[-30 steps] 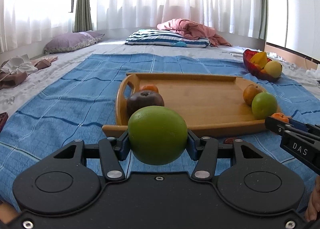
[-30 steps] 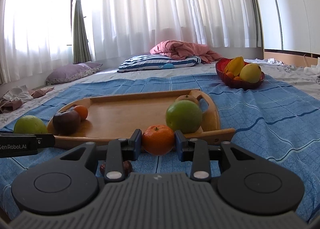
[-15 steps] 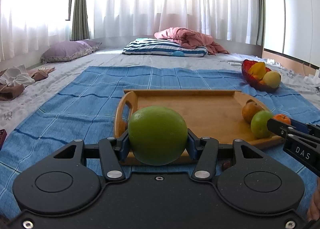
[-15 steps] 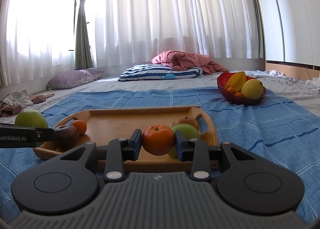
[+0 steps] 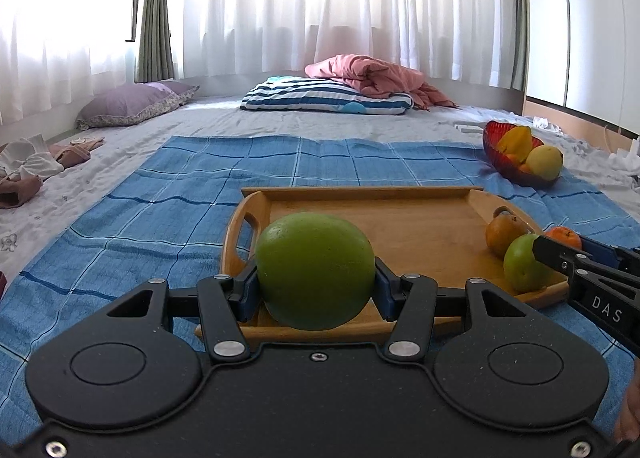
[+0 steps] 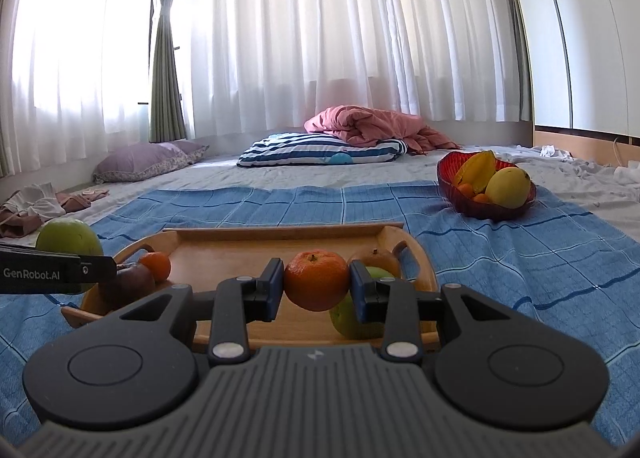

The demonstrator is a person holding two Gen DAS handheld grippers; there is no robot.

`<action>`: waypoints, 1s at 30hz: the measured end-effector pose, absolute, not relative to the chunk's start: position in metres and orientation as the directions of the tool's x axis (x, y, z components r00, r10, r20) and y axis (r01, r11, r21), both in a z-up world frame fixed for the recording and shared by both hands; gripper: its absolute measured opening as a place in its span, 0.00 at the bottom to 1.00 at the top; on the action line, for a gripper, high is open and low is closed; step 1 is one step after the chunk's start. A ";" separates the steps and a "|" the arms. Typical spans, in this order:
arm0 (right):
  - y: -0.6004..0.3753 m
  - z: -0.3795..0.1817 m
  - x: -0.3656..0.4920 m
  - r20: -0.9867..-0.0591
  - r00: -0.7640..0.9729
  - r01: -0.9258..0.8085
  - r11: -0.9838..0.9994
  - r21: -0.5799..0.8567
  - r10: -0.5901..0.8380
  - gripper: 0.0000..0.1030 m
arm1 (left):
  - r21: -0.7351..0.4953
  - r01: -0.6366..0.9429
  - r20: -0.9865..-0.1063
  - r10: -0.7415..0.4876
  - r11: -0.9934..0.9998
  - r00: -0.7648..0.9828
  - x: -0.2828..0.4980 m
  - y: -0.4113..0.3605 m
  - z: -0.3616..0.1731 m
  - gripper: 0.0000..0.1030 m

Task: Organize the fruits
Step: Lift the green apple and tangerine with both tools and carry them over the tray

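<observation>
Fruits: two green apples (image 5: 315, 270) (image 5: 522, 264), two tangerines (image 6: 316, 280) (image 6: 157, 266), one tray (image 6: 280, 246).

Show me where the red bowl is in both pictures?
Left wrist: red bowl at far right, beyond the tray.
Right wrist: red bowl right of centre, beyond the tray.
Shared landmark: striped pillow behind.

You have two black two-finger grippers (image 5: 315, 284) (image 6: 316, 281), one rectangular wooden tray (image 6: 280, 236) at centre frame, one red glass bowl (image 6: 448, 173) at right, two pillows: one purple pillow (image 6: 148, 159), one striped pillow (image 6: 320, 147).
</observation>
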State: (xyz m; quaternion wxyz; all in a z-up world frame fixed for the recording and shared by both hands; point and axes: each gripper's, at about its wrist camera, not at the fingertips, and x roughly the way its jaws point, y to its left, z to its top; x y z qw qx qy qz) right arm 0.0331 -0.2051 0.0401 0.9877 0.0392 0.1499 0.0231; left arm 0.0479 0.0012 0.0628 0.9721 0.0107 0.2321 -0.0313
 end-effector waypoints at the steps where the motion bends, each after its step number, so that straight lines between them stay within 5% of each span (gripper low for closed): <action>1: -0.205 0.041 0.034 -0.295 0.954 -0.034 0.996 0.086 0.058 0.39 | 0.003 0.066 -0.453 -0.058 0.998 0.890 0.050 0.001 0.063 0.51; 22: -0.231 0.074 0.084 -0.280 0.959 -0.027 0.997 0.074 0.047 0.39 | -0.106 0.075 -0.486 -0.117 0.992 0.866 0.132 0.039 0.110 0.50; 30: -0.252 0.086 0.134 -0.362 0.931 -0.001 0.994 0.113 0.042 0.38 | -0.117 0.066 -0.546 -0.120 0.991 0.829 0.182 0.036 0.108 0.50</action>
